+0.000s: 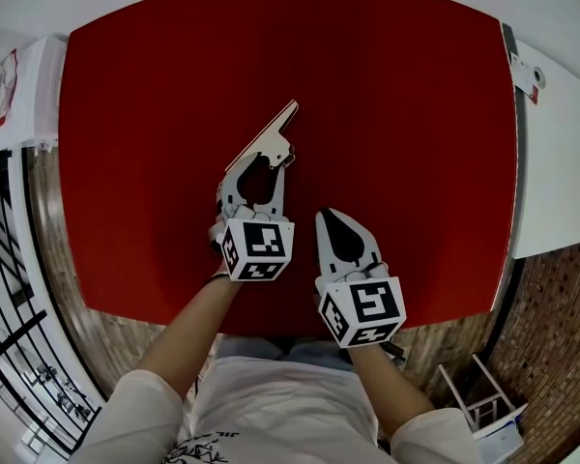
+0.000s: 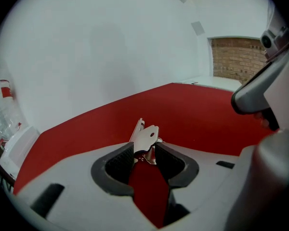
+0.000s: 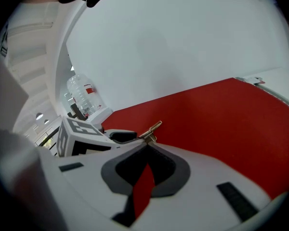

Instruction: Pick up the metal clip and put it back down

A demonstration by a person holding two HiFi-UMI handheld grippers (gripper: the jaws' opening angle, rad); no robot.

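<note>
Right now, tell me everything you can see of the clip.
The clip is a small piece of thin, silvery metal. It looks like two flat plates set close together, and the nearer plate has a small hole by its rounded end. The left tool pinches its lower part between dark ribbed pads, and the rest juts past the tips, tilted upward over the red table. Nothing else touches it. Whether its lower end meets the table is hidden.

L hand-held gripper [image 2: 145, 151] gripping, R hand-held gripper [image 3: 147, 149] closed.
</note>
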